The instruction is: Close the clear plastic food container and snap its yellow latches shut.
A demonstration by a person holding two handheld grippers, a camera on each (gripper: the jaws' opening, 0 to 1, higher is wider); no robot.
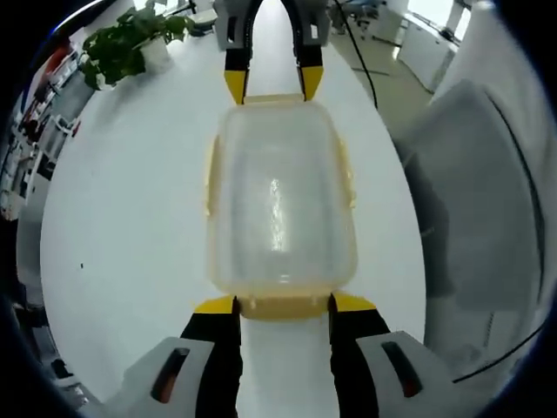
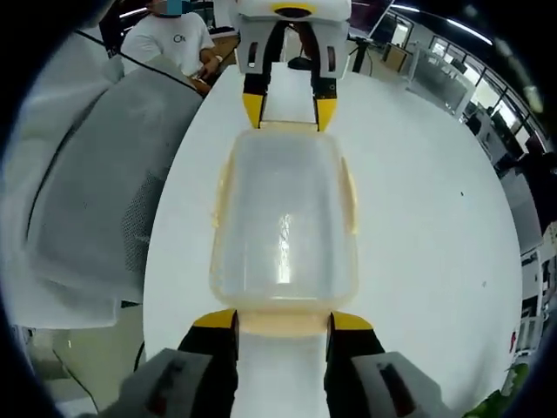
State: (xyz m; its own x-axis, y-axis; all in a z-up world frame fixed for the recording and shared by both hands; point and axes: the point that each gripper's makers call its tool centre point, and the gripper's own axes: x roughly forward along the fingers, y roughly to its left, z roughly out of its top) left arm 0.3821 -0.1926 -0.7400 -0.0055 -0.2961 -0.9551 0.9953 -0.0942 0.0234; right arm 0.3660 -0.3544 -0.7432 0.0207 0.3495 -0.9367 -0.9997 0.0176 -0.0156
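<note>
Left gripper [image 1: 283,303] sits jaws wide at the near end latch [image 1: 280,305] of the lidded container [image 1: 280,202] on the white table [image 1: 130,226] — right gripper [image 1: 273,84], also wide, at the far end; a plant [image 1: 130,42] beyond.

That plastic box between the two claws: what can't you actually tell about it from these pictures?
- Left gripper view: whether the near yellow latch is snapped shut; its underside is hidden below the container rim.
- Right gripper view: the far latch, too small and partly masked by the left gripper fingers.
- Both views: any contents, blurred by the cloudy lid.
</note>
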